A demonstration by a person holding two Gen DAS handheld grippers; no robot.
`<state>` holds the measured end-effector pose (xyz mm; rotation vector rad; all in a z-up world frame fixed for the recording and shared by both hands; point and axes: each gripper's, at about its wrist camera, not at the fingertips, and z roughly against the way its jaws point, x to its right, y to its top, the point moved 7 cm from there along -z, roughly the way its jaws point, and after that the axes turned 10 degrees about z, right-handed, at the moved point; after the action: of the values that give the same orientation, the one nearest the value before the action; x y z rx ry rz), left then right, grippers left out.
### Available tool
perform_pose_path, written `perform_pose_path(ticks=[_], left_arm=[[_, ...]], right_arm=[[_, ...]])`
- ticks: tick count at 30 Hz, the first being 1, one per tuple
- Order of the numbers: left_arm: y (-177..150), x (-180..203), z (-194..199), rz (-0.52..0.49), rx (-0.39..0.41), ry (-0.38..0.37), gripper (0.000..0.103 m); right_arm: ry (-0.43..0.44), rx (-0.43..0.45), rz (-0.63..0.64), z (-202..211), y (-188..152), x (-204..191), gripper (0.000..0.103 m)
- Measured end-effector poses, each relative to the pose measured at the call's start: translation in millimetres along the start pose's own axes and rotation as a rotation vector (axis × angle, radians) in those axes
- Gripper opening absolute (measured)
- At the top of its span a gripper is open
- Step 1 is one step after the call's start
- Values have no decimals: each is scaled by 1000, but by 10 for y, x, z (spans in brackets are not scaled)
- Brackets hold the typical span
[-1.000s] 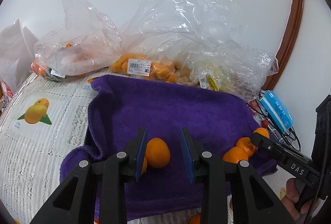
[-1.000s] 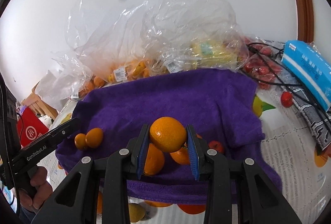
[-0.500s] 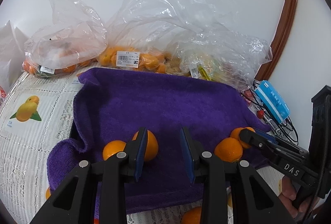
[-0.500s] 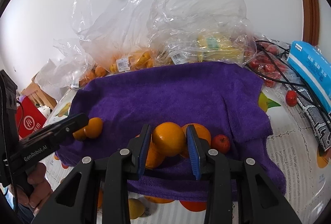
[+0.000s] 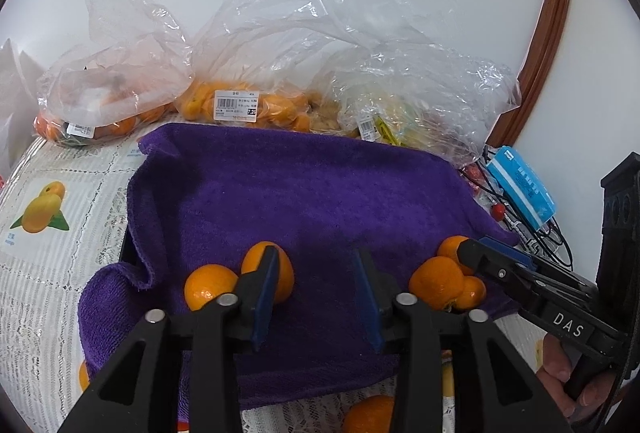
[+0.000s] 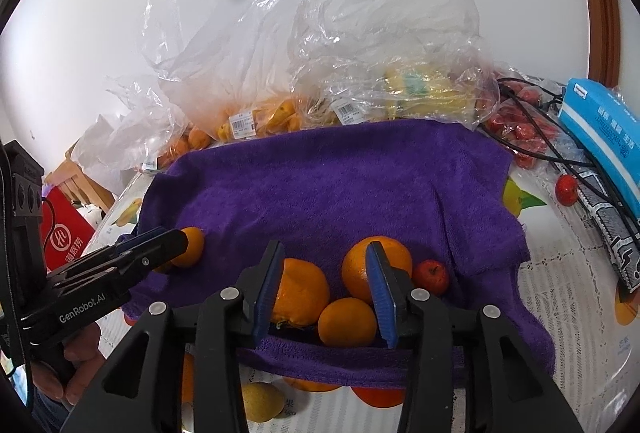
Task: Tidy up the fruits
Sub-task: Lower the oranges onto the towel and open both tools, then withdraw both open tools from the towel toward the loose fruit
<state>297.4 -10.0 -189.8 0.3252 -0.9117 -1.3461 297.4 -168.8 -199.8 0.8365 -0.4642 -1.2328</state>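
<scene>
A purple towel (image 5: 320,193) (image 6: 340,185) lies on the table. My left gripper (image 5: 316,285) is open and empty over its near left part, beside two oranges (image 5: 210,285) that rest just left of its left finger. My right gripper (image 6: 326,289) is open and empty over three oranges (image 6: 300,291) grouped at the towel's near right edge, with a small red fruit (image 6: 431,276) beside them. That group also shows in the left wrist view (image 5: 438,283), next to the right gripper's fingers (image 5: 492,265).
Clear plastic bags of oranges (image 5: 240,105) (image 6: 240,121) and yellow fruit (image 6: 420,89) stand behind the towel. A blue box (image 6: 604,125), black cables and red fruits (image 6: 520,129) lie at the right. More fruit (image 6: 260,399) lies on the tablecloth before the towel.
My right gripper has lowered its orange onto the towel with the others and opened. My left gripper has pulled back and right, leaving its orange beside another.
</scene>
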Motion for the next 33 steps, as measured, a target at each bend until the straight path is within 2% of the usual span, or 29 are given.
perform_pose_path(ticks=[6,8,14,24,29,33], left_arm=[[27,19,66,3,19,-23,53],[37,10,96,8,26,-31,56],[73,-33,132,29,37,-32,60],[125,-108,213,66,65,-25,60],[160,-178,301,92,81,-21,60],[135,-226,398,105,90,-23,60]], right_arm=[[-8,19,-15,49,22,45,55],[-7,23,-11,60,34,47,62],[-38,44,29,99,74,15,69],[-105,70,97,213,105,-57,69],[-112,72,117,252,79,-124,54],[-115,68,96,328,0,-160,50]])
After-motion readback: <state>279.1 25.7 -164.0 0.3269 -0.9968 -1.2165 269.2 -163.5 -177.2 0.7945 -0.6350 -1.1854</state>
